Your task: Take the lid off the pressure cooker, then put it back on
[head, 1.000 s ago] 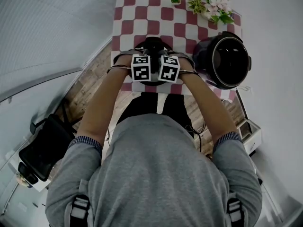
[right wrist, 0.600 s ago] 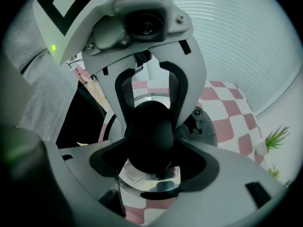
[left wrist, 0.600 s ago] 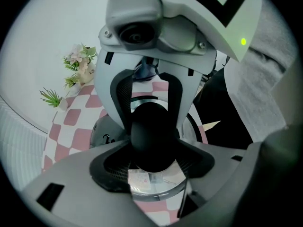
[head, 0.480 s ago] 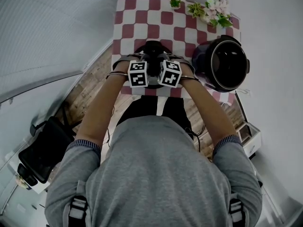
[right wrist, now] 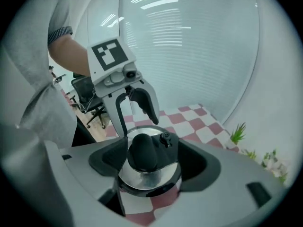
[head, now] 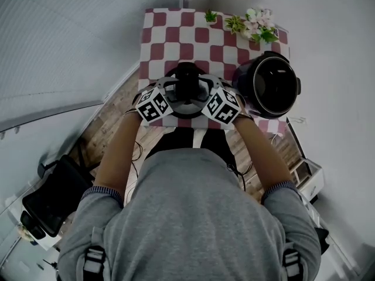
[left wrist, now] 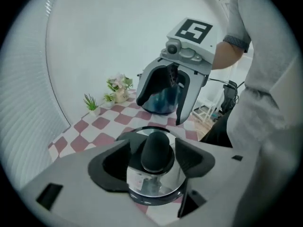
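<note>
Between the left tool [left wrist: 156, 157] and right tool [right wrist: 150, 156] lies the lid [head: 186, 91], ungripped.

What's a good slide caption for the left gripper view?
Left gripper, jaws open, with the black knob of the cooker lid showing between them; checkered tablecloth and potted plants beyond.

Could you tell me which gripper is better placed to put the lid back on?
Probably right: the right gripper, jaws just opened with the lid between them untouched, is nearer the cooker; the left gripper would reach across.
</note>
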{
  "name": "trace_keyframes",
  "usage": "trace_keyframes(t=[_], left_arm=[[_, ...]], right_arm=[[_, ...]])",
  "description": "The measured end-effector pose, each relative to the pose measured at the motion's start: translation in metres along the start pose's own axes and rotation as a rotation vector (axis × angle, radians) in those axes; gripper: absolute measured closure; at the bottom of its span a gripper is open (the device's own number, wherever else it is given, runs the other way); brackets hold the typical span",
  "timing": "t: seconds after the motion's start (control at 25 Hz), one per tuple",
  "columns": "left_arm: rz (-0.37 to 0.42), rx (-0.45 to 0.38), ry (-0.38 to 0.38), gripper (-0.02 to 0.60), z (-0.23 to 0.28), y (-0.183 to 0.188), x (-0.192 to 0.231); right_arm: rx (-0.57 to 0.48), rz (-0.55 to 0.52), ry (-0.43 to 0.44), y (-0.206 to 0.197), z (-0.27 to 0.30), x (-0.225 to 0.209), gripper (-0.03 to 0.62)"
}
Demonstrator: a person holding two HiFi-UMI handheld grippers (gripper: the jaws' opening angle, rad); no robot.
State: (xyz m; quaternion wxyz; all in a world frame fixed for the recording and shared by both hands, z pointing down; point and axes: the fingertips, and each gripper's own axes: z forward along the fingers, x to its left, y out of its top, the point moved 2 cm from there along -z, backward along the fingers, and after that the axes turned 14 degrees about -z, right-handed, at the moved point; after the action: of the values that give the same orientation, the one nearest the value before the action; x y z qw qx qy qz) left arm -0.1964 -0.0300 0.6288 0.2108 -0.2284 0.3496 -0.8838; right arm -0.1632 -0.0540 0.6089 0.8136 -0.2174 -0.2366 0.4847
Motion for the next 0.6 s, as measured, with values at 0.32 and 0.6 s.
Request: trace_keyframes(t=[0.32,0.6], left_arm=[[-0.138,-0.360,0.021,0.264,-0.058,0.066,-0.006],[-0.249,-0.651,0.033,0.264,-0.112,0.118,-0.020]], right_arm=[[-0.239,0.123,-0.214,0.038,-0.083,-0.030,0.249],[-0.410,0.174,-0.373,0.060,-0.136,-0.033,0.253]])
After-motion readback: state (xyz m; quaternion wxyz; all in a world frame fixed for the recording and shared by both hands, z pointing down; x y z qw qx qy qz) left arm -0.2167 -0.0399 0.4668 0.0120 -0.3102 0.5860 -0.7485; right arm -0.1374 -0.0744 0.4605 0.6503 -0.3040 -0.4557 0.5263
